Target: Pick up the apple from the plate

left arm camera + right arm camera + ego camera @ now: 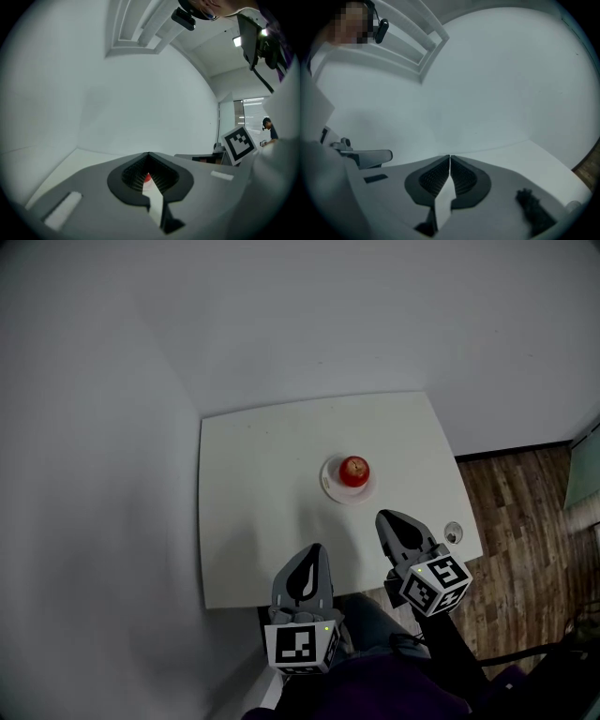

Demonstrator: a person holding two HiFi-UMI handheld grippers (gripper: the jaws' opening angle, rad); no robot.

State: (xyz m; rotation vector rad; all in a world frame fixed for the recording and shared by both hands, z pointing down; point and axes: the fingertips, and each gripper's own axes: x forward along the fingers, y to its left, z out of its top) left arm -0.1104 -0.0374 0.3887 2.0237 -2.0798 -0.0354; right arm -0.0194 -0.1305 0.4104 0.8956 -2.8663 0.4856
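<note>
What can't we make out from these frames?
- Round red apple: the left gripper view shows only a red sliver behind the shut left tool; absent from the right gripper view.
- Small round object at the white table's right edge: too small to identify in the head view.
- Person's hands: hidden under the marker cubes in the head view.

Apple (353,469) sits on the plate (330,487) — plate near the table's (253,512) middle.
</note>
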